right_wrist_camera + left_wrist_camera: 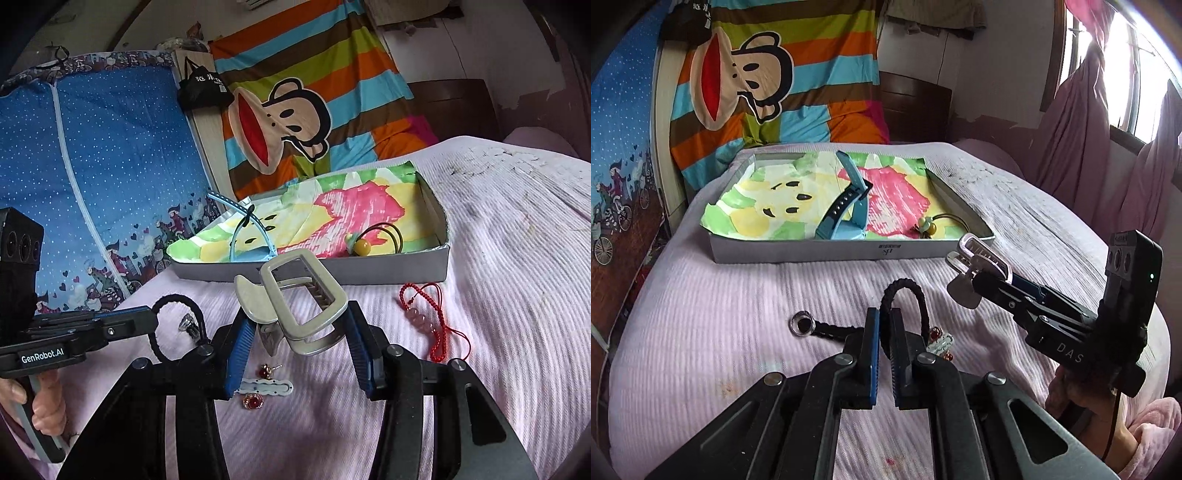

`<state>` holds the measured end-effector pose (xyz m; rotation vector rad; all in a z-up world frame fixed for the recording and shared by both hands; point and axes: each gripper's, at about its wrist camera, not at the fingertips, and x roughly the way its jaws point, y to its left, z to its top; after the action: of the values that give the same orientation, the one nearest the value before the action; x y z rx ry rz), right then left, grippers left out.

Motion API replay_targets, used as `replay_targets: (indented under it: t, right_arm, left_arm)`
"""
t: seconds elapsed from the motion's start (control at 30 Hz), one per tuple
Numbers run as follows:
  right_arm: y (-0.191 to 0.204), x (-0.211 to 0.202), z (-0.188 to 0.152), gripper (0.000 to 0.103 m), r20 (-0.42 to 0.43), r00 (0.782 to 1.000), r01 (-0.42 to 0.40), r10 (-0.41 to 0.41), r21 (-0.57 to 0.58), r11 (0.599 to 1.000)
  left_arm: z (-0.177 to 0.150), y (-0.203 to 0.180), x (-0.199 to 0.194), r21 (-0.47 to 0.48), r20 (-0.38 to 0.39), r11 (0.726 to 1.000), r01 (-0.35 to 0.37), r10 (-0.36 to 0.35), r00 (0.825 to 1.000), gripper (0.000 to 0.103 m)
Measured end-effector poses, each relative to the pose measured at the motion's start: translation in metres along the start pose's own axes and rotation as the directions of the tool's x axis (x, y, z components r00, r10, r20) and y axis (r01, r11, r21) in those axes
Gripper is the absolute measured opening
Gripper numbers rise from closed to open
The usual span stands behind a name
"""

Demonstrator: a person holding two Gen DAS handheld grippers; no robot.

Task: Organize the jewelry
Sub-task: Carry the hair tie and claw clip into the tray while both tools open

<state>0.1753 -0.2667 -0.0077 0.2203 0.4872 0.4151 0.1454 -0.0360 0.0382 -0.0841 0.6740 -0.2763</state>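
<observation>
Right tongs (pixel 295 325), lower centre, pinch a pale grey hair claw clip (pixel 299 302) above the bed (pixel 517 295). Left tongs (pixel 882 354) are pressed on a black braided cord (pixel 905 291), centre frame. Upper centre, the lined box (pixel 441 258) holds a blue watch strap (pixel 846 206) and a beaded hair tie (pixel 364 243).

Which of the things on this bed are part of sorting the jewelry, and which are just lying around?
Part of the job:
- grey hair claw, held in the right gripper
- black braided cord, held in the left gripper
- red bead bracelet
- red earrings
- white hair clip
- tray with blue watch and hair tie

Lying about:
- monkey blanket
- black bag
- curtain
</observation>
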Motion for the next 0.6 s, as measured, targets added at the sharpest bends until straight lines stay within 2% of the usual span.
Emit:
replay_targets:
  t: [0.2, 0.33, 0.47, 0.6]
  right_arm:
    - [0.007, -0.009, 0.018, 0.044, 0.062, 0.998, -0.006, 0.008, -0.027, 1.000]
    - [0.007, 0.001, 0.038, 0.044, 0.090, 0.996, -0.014, 0.017, -0.027, 1.000]
    - [0.009, 0.018, 0.058, 0.044, 0.094, 0.996, -0.003, 0.008, -0.049, 0.999]
    - [0.006, 0.040, 0.068, 0.044, 0.068, 0.998, 0.015, -0.011, -0.056, 0.998]
  left_arm:
    - [0.014, 0.010, -0.005, -0.052, 0.082, 0.998, -0.041, 0.046, 0.996, 0.005]
    - [0.031, 0.019, 0.005, -0.106, 0.110, 0.987, -0.122, 0.133, 0.985, 0.005]
    - [0.053, 0.040, 0.017, -0.179, 0.147, 0.975, -0.131, 0.158, 0.976, 0.005]
    - [0.069, 0.054, 0.041, -0.195, 0.155, 0.969, -0.150, 0.182, 0.971, 0.005]
